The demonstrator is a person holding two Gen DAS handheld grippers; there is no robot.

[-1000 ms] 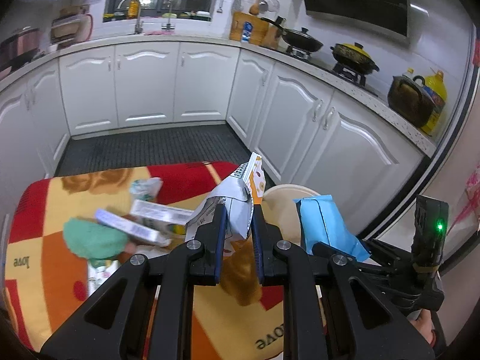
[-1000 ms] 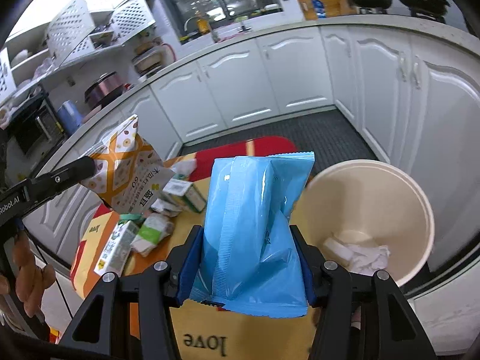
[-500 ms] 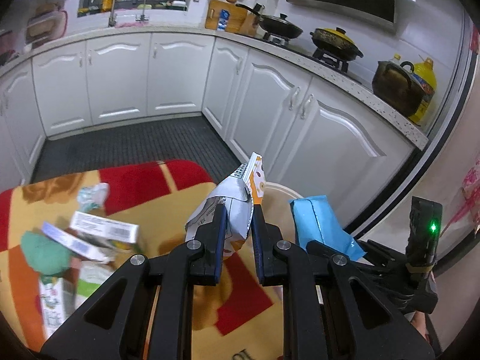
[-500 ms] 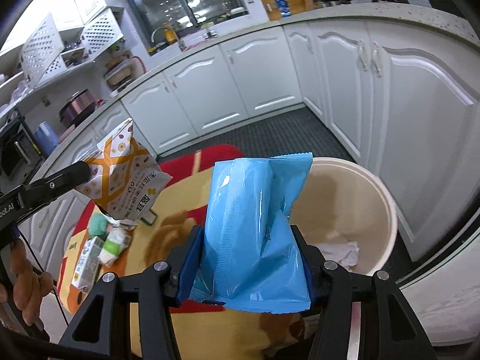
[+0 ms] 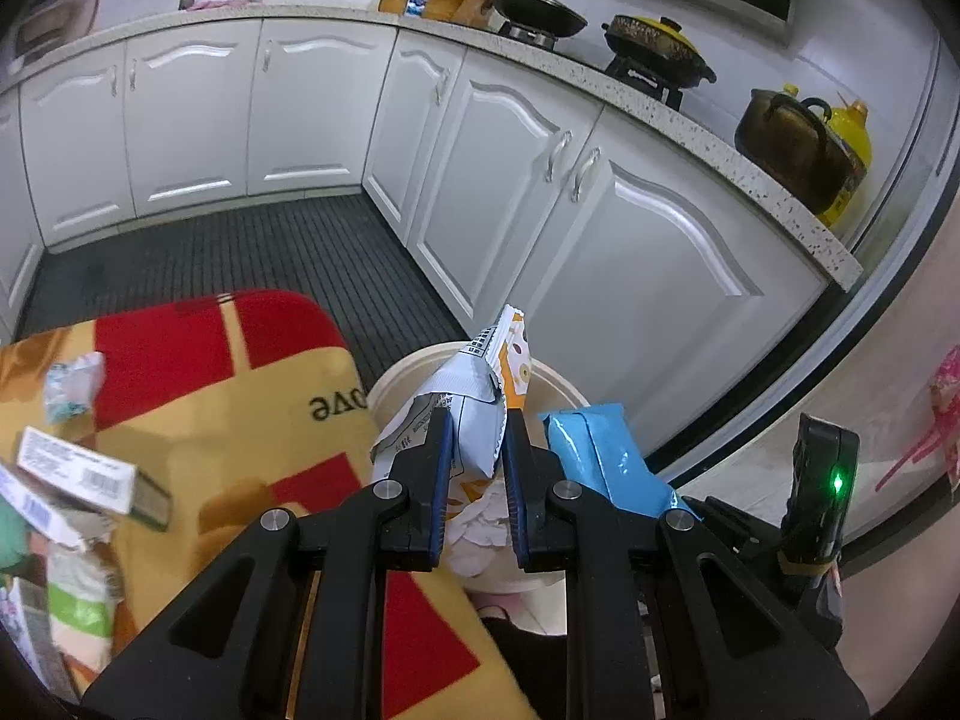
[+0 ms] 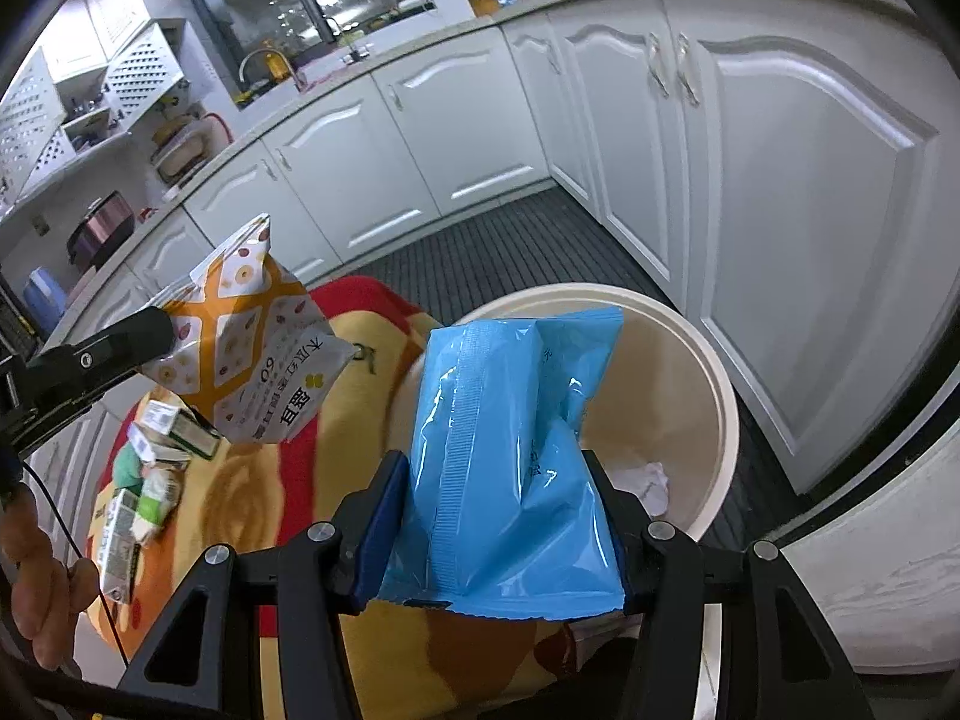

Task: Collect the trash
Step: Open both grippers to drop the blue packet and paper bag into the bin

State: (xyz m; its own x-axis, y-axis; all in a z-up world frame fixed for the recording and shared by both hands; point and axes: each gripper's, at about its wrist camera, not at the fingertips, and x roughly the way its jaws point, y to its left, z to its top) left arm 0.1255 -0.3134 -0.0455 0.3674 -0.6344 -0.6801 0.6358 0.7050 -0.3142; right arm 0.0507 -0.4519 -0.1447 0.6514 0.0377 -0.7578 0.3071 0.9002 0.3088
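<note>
Blue wrapper [image 6: 510,456] clamped in the right gripper [image 6: 501,531], orange-white snack bag [image 5: 474,420] pinched in the left gripper [image 5: 474,468]. Both have swung off the table over the last second and now hang at the cream trash bin [image 6: 717,384]; a second ago the left one was over the blanket [image 5: 288,414] with the bin only peeking out behind it. Transport leg looks about done, drop comes next by my read

Blue wrapper: glossy, puffy, creased at the middle, upright between the fingers, over the bin's near edge. Snack bag: crumpled, torn top, printed text and barcode strip, held by its lower part, above the bin mouth in the left view; from the right view it looks nearer the table edge, so true overlap is hard to call

Bin already holds crumpled white paper [image 6: 651,483]. More trash left on the blanket: small cartons [image 5: 84,474], a crumpled scrap [image 5: 72,387], something green [image 6: 126,465]
</note>
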